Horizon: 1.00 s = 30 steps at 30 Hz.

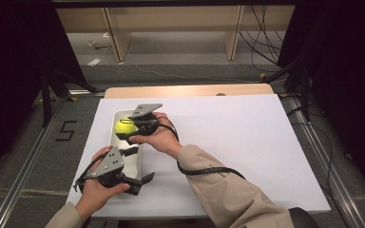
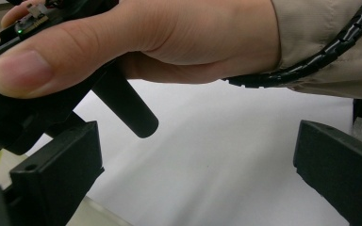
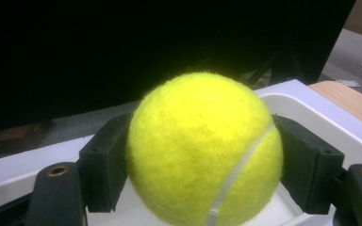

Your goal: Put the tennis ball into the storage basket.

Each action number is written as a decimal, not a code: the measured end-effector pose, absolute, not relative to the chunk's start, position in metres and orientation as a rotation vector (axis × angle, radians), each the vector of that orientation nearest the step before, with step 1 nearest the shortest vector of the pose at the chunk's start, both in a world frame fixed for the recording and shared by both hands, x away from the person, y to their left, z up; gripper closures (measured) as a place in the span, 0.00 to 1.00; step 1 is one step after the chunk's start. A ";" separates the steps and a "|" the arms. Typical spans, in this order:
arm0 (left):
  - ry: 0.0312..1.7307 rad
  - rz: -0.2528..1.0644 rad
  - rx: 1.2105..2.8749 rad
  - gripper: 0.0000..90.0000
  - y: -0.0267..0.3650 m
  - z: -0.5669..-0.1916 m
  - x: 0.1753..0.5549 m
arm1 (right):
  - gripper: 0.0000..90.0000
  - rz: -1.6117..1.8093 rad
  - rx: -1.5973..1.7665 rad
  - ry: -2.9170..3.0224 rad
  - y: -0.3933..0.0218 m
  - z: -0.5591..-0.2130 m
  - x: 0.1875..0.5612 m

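A yellow tennis ball (image 3: 203, 150) sits clamped between the two black jaws of the right hand-held gripper (image 1: 129, 127), one pad pressed against each side of it, as seen along the jaws in the right gripper view. From the high view the ball (image 1: 124, 127) is over the far end of a white rectangular tray (image 1: 138, 164) that lies near the left edge of the white-covered counter (image 1: 247, 142), with its long side running from the near edge toward the far one. Whether the ball rests on the tray floor or is held just above it cannot be told. In the right gripper view, the tray's pale rim (image 3: 311, 110) curves behind and beside the ball. The person's right hand (image 1: 158, 137) wraps the gripper's body from the side nearer the counter's middle, a beige sleeve and a black ribbed cable (image 1: 209, 170) trailing back toward the near edge.

The left hand-held gripper (image 1: 145, 183) is held close to the near-left corner of the counter, just beside the tray's near end and well apart from the ball. Its jaws stand wide apart, with bare white counter surface (image 2: 226, 169) between them in the left gripper view.
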<state>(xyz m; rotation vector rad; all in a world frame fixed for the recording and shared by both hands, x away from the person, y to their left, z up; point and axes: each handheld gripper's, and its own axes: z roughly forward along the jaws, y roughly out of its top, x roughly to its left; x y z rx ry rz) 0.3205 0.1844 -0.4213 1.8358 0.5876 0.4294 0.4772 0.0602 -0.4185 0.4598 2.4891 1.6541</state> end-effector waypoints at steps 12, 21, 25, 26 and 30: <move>0.587 0.428 1.835 0.02 0.184 -0.421 0.320 | 0.30 1.636 0.463 2.510 0.064 -0.423 0.478; 0.587 0.427 1.834 0.02 0.184 -0.421 0.320 | 0.30 1.618 0.464 2.526 0.065 -0.425 0.479; 0.587 0.427 1.834 0.02 0.184 -0.421 0.320 | 0.30 1.615 0.468 2.528 0.066 -0.427 0.479; 0.586 0.427 1.834 0.02 0.184 -0.421 0.320 | 0.30 1.614 0.468 2.529 0.066 -0.427 0.479; 0.587 0.426 1.833 0.02 0.184 -0.421 0.320 | 0.30 1.608 0.469 2.538 0.066 -0.429 0.480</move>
